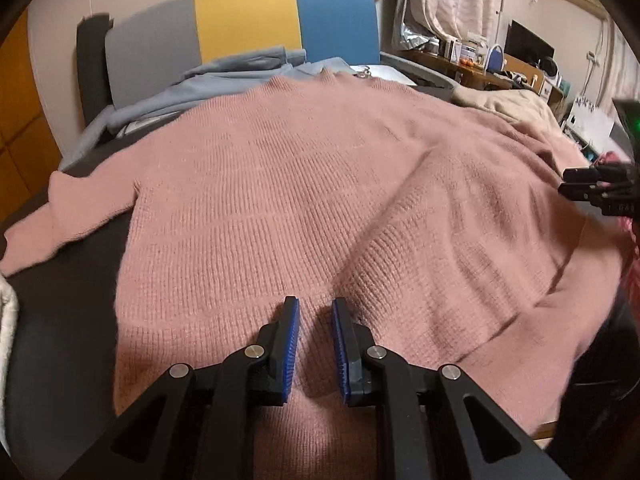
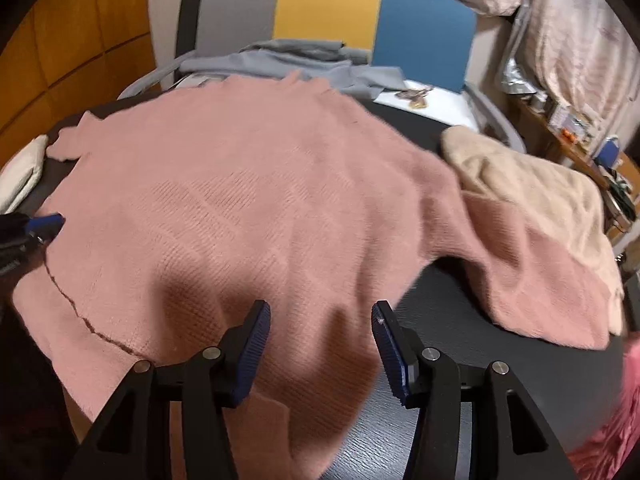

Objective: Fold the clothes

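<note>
At the far left of the dark counter [image 2: 440, 128], beyond the left tool [image 1: 315, 322], a cream cloth [image 2: 22, 172] lies at the edge, just beside the sweater's left sleeve [image 1: 60, 216], which stretches out flat over the dark surface. The left tool hovers low over the hem of the pink knit sweater [image 1: 300, 184], its blue-padded fingers [image 1: 291, 336] a narrow gap apart with the knit showing between them; whether they pinch any fabric cannot be told. The sweater lies spread flat ahead of both tools, neckline away from them, with a diagonal crease running up to the right of the left tool. Past the neckline, a grey-blue garment [image 1: 192, 88] is heaped against a chair back [image 1: 248, 20] striped grey, yellow and blue. The right tool [image 2: 320, 320] is open, fingers wide apart, poised above the sweater's lower right edge, with bare counter under its right finger. Right of it, the other sleeve [image 2: 532, 280] drapes over a beige fluffy garment [image 2: 540, 196]. A bright pink fabric [image 2: 608, 432] shows at the extreme right.
</note>
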